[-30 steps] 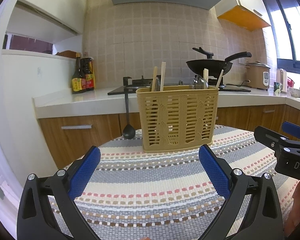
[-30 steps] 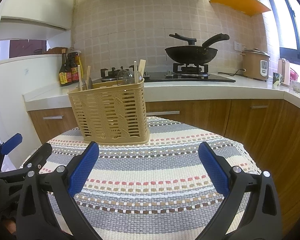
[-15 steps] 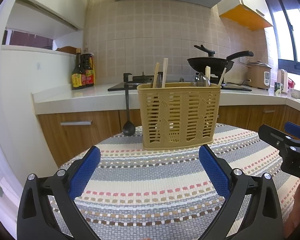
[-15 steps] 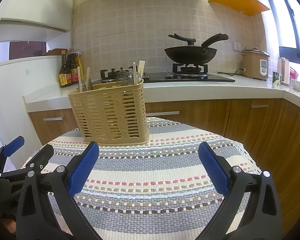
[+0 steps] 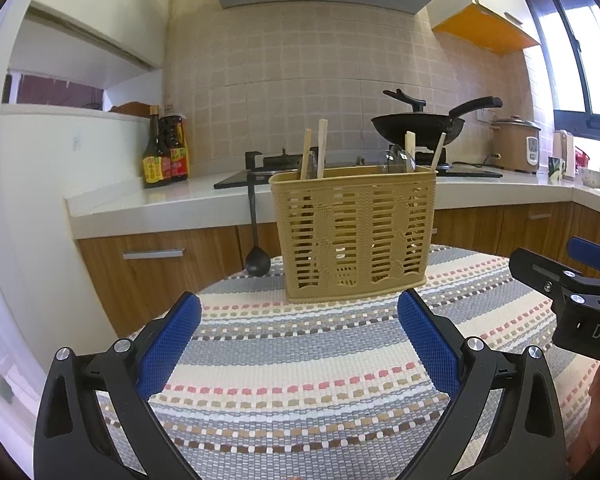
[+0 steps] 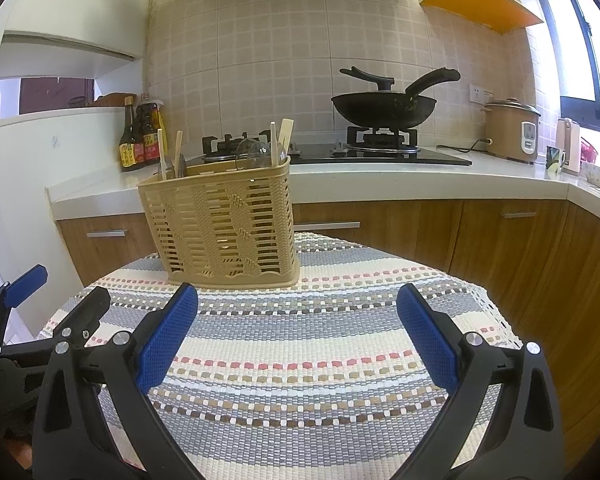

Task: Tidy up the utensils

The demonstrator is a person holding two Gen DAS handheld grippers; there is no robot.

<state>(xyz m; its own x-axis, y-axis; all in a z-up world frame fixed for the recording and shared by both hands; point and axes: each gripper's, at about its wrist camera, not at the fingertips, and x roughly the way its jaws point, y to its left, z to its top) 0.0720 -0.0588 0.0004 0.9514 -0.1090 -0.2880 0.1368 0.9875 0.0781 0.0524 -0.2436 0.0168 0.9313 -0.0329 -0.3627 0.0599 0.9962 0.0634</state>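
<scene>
A tan slotted utensil basket (image 5: pixel 354 236) stands upright on the striped tablecloth (image 5: pixel 300 360), at the table's far side; it also shows in the right wrist view (image 6: pixel 224 224). Wooden chopsticks (image 5: pixel 322 148) and clear spoons (image 5: pixel 398 160) stick up out of it. A black ladle (image 5: pixel 256 240) hangs off the basket's left side. My left gripper (image 5: pixel 300 340) is open and empty, a little in front of the basket. My right gripper (image 6: pixel 298 336) is open and empty, to the right of the left one and also short of the basket.
Behind the table runs a white counter (image 6: pixel 380 184) over wooden cabinets (image 6: pixel 500 240). A black wok (image 6: pixel 384 108) sits on the stove, sauce bottles (image 5: pixel 164 156) stand at the left, a rice cooker (image 6: pixel 510 128) at the right.
Both grippers have drifted slightly, so the basket sits a little lower in both views. Both stay open and empty.
</scene>
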